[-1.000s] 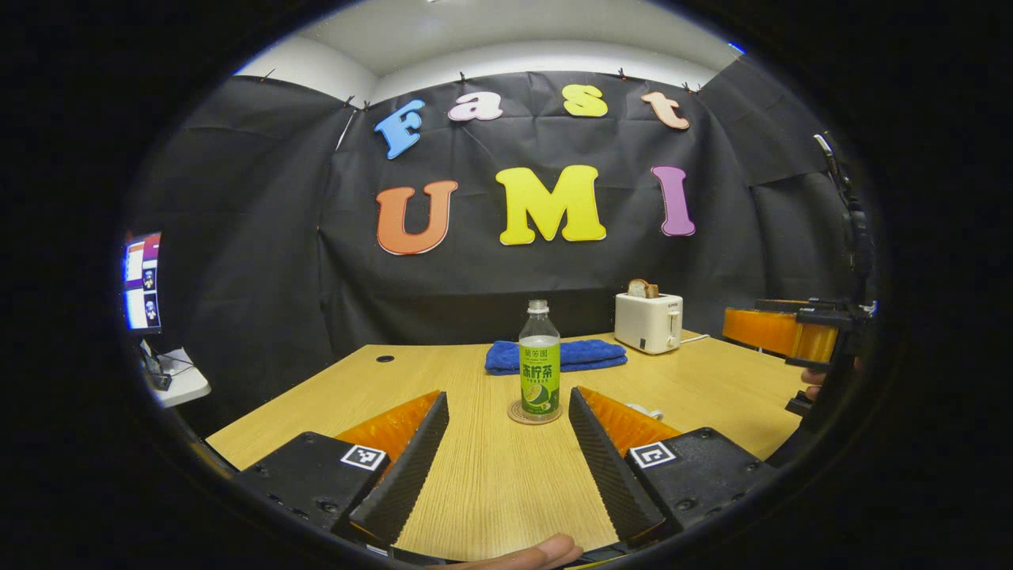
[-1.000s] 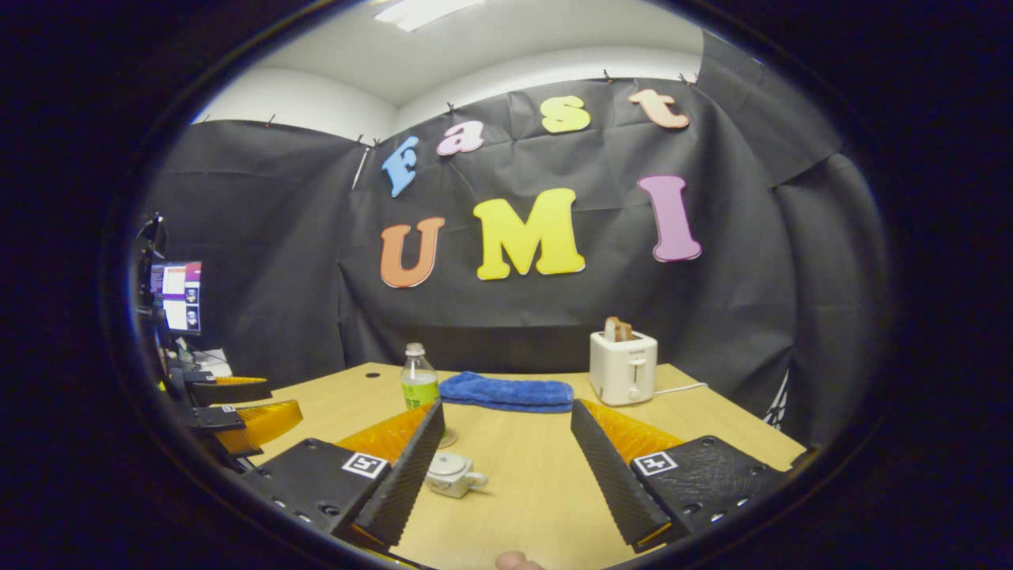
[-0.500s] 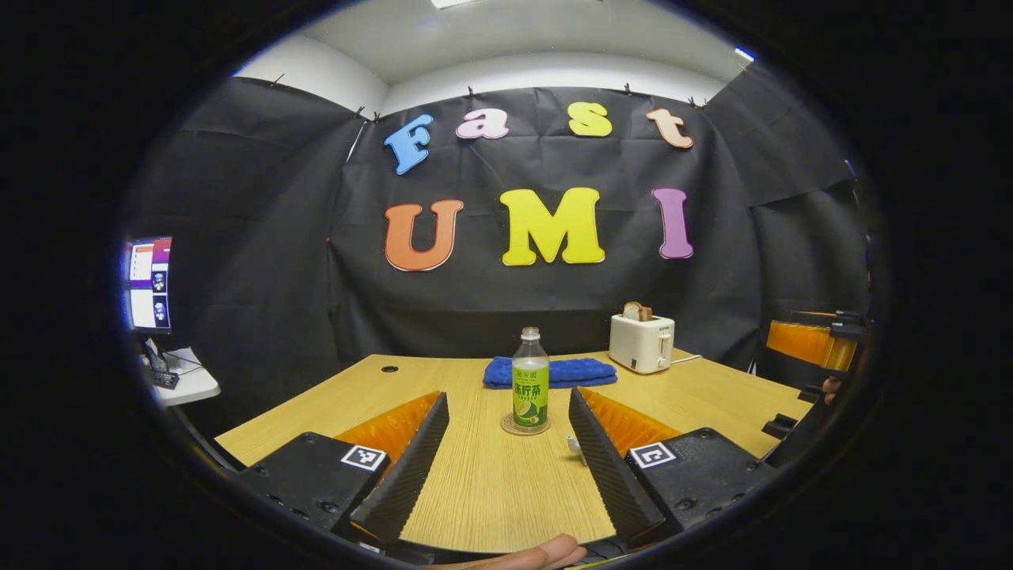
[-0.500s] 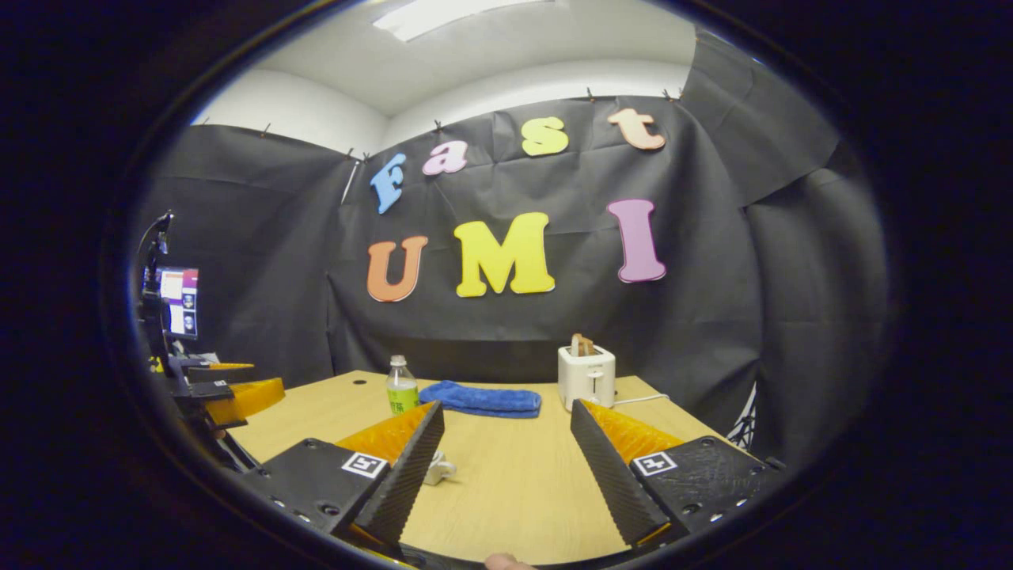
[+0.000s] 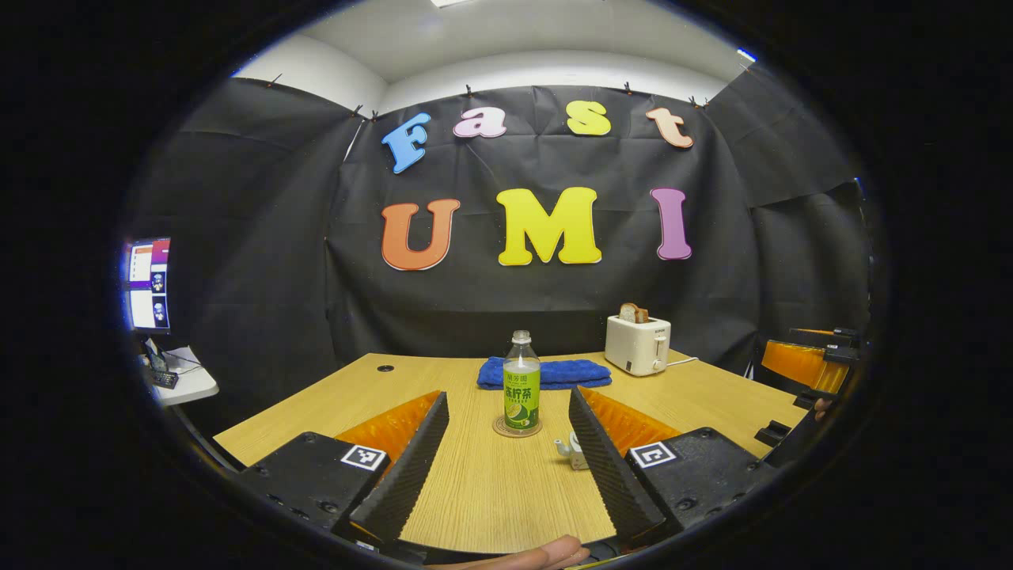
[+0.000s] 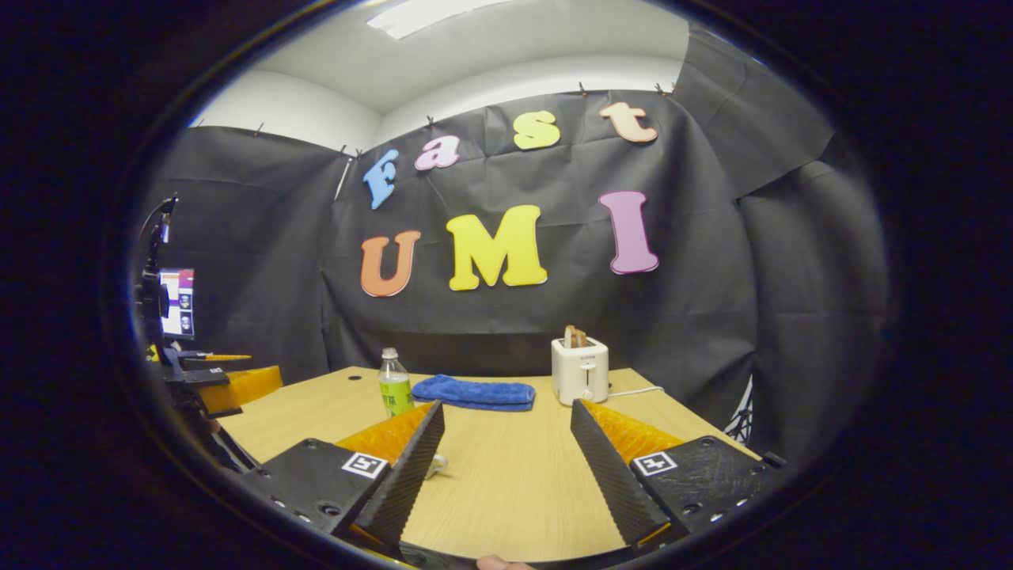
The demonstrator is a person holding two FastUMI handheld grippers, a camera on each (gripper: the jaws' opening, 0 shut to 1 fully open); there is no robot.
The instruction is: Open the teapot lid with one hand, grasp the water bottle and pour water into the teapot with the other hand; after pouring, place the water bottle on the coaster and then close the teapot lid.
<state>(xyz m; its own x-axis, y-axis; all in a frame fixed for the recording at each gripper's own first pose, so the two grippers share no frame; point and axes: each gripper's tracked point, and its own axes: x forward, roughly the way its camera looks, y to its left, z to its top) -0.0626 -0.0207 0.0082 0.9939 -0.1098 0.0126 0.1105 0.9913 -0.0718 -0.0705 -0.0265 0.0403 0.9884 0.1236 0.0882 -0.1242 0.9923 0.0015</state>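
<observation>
Here, spread wide and holding nothing: left gripper, low over the wooden table. Straight ahead between its fingers, water bottle upright on the coaster; just right, teapot peeking beside the right finger. Farther back, blue towel, then toaster. At far right, right gripper, likewise gaping and empty.

Even bright light from ceiling panel; sharp focus; strong fisheye bending at edges.
</observation>
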